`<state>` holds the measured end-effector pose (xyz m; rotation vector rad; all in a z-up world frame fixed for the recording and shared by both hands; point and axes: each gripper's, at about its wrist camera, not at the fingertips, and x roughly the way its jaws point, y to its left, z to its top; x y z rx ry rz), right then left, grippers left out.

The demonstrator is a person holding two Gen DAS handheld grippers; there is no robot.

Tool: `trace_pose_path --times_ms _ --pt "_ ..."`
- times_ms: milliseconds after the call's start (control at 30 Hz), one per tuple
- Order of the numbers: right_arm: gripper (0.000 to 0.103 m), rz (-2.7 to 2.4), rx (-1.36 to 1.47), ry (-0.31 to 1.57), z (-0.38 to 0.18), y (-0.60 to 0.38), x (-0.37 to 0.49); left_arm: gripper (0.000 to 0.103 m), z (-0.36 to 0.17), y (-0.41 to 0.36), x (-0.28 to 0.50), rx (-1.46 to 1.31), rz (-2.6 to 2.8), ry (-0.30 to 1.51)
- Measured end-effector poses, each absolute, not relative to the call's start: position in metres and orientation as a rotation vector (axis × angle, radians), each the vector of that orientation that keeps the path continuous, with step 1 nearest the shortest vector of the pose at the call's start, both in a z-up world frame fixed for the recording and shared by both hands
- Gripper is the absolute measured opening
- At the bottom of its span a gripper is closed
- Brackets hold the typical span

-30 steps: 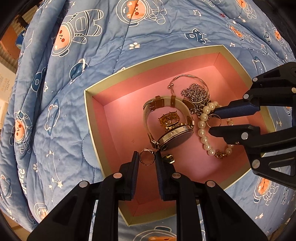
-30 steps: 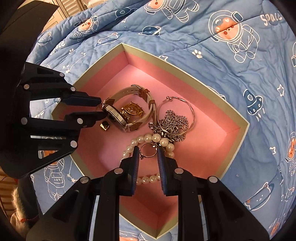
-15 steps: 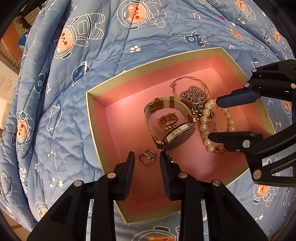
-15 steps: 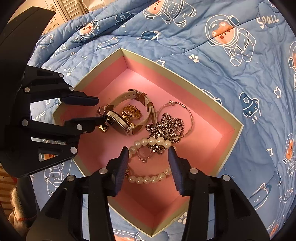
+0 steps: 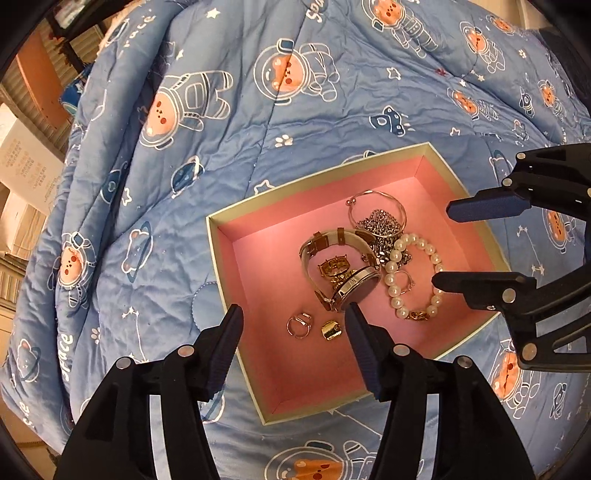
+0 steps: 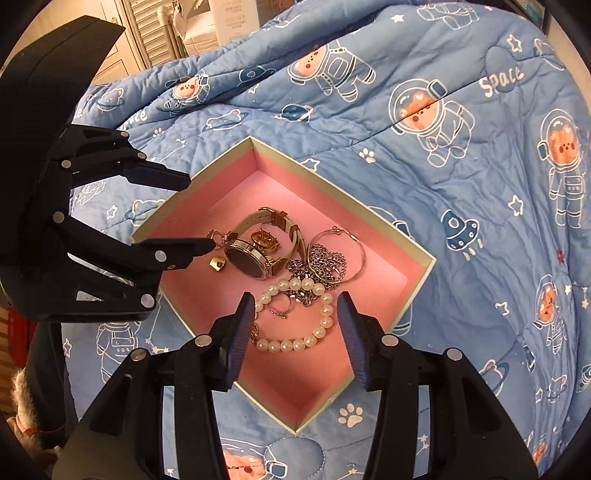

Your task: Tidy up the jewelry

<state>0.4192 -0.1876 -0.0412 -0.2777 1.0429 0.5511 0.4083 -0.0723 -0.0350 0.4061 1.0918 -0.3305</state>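
Note:
A pink-lined box (image 5: 236, 266) (image 6: 388, 306) lies open on the bed and holds the jewelry. Inside are a watch (image 5: 354, 288) (image 6: 251, 258), a pearl bracelet (image 5: 417, 273) (image 6: 295, 343), a silver chain (image 5: 380, 225) (image 6: 325, 266), a thin bangle (image 5: 376, 195) (image 6: 354, 240), a rose ring (image 5: 298, 325) and a gold ring (image 5: 330, 329) (image 6: 218, 263). My left gripper (image 5: 293, 314) hangs above the rose ring, jaws opening, nothing between them. My right gripper (image 6: 295, 301) is above the pearl bracelet and a small silver ring (image 6: 280, 304), jaws opening and empty.
The box rests on a blue quilt (image 5: 221, 147) (image 6: 461, 184) printed with astronaut bears. Cardboard boxes (image 5: 26, 170) stand past the bed's left edge, and shuttered doors (image 6: 155, 33) lie behind it.
Both grippers opened, let go of their rings and rose away from the box. The rose ring now lies by the gold ring; the silver ring lies inside the pearl bracelet.

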Motion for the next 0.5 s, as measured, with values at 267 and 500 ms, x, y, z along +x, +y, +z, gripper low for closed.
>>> trace_pose_path --times_ms 267,500 --pt "0.078 0.370 -0.275 0.823 -0.025 -0.198 0.363 0.086 -0.008 -0.054 0.347 0.290 -0.269 0.821" --pt "0.094 0.216 -0.081 0.620 -0.015 -0.213 0.297 0.095 -0.004 -0.021 0.280 0.059 -0.163 0.654"
